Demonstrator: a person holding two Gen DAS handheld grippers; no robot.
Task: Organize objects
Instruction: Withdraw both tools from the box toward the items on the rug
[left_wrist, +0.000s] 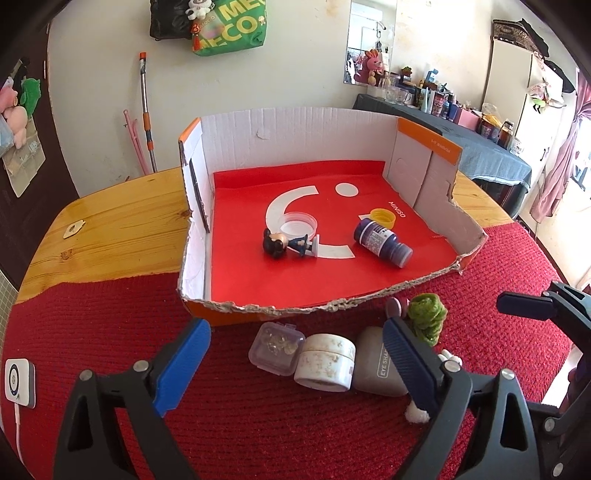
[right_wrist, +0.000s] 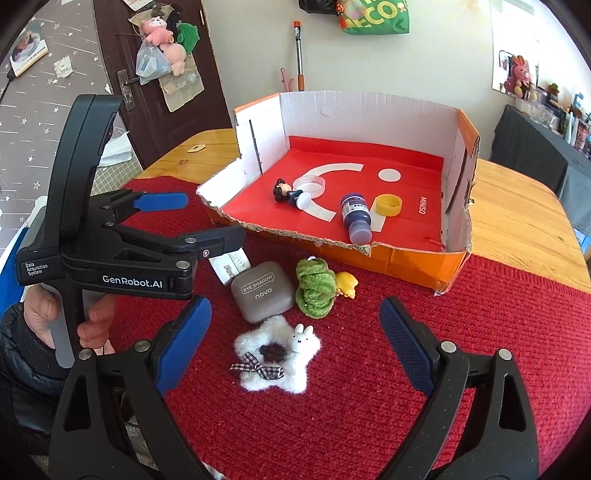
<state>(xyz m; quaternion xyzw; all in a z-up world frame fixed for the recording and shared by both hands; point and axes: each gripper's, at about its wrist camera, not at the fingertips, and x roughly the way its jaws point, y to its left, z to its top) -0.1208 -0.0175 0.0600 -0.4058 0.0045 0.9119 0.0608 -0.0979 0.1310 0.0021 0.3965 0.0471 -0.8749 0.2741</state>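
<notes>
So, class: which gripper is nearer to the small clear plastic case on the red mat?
Left. The left gripper hangs open just above the clear plastic case, which sits between its fingers. The right gripper is off to the side, over the white fluffy star.

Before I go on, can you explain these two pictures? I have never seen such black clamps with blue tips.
They are hand-held grippers; a person carries one in each hand, each with its own camera. One picture looks along the left gripper, the other along the right gripper. Both are open and hold nothing. On the red knitted mat lie an eye shadow case, a green fuzzy scrunchie and a white fluffy star. The cardboard box contains a figurine, a dark bottle and a yellow cap.
</notes>
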